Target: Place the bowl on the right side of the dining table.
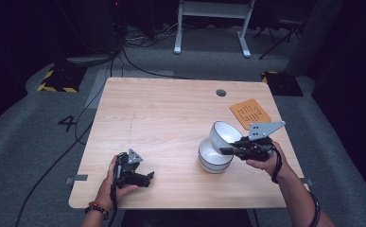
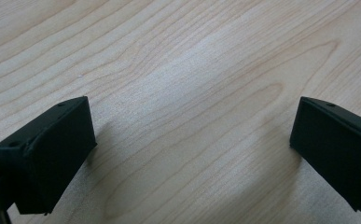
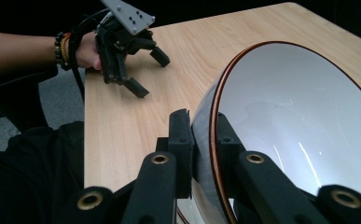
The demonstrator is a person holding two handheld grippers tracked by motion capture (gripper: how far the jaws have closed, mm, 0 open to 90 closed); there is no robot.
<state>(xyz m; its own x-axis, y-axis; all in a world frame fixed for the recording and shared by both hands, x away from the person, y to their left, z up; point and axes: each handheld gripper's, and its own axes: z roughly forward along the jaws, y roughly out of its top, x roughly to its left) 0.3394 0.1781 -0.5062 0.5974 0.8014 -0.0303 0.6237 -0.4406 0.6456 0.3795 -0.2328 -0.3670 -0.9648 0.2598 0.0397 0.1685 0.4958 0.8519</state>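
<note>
A: So what's nearest the front edge of the table [image 1: 171, 113]?

B: The left gripper [image 1: 134, 174], sitting near the front left corner. Jaws spread wide, just bare wood between them.

A: And the right one?

B: The right gripper [image 1: 229, 150] is toward the right edge. It's clamped on the rim of a white bowl [image 1: 224, 134], one finger [image 3: 182, 140] outside the wall, the other inside. That bowl's tilted on its side, right above a second bowl [image 1: 213, 161] standing on the table.

A: Anything further back?

B: An orange mat [image 1: 250, 113] near the far right corner.
</note>
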